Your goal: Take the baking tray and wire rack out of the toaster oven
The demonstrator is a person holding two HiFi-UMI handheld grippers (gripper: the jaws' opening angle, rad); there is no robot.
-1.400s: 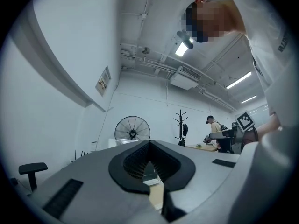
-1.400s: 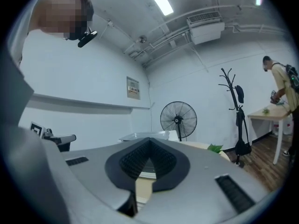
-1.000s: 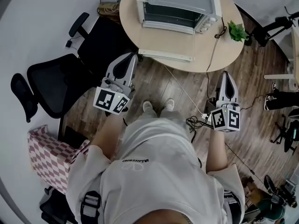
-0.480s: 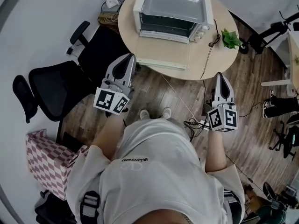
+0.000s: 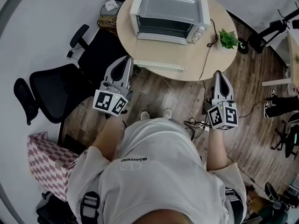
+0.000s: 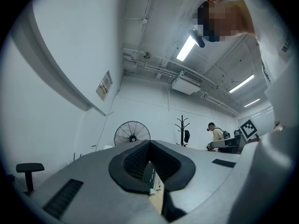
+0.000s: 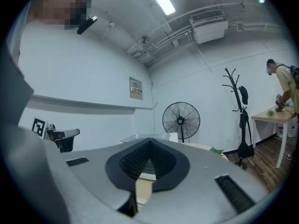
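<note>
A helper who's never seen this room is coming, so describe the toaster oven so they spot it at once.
Find the round wooden table just ahead of the person. The toaster oven sits on its far half, left of a small green plant; it is the only big white box there.

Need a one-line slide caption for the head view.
Person faces toaster oven on round table; left gripper and right gripper shut, empty, short of the oven.

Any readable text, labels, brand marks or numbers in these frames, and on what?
"VALENTINO": on the person's shirt, upside down in the head view.
Wall notice: too small to read.
Marker cubes: square patterns only, no letters.
Toaster oven: no legible print.
</note>
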